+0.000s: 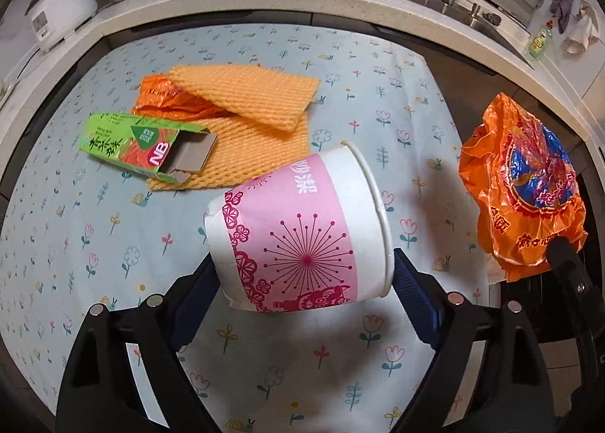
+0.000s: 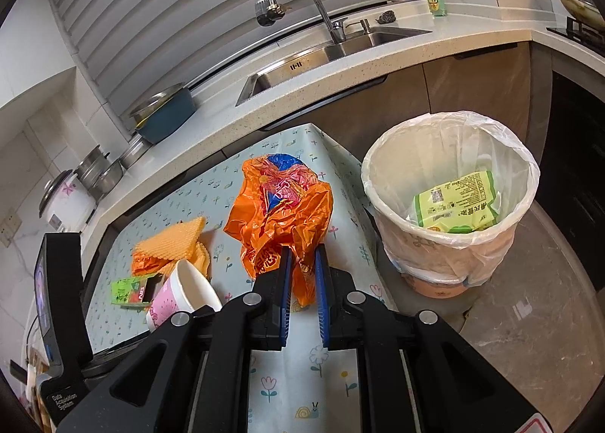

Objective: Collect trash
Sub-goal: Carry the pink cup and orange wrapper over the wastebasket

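— Jaws? 
— The left gripper [image 1: 302,274] is clamped on the paper cup [image 1: 298,232], tilted above the table [image 1: 75,225]. The right gripper [image 2: 302,274] pinches the orange bag [image 2: 280,214].
— And the bin [image 2: 450,202]?
— Beside the table, a green packet [image 2: 457,206] inside.

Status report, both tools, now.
Left tool shut on cup. Right tool shut on orange bag. Bin path clear.
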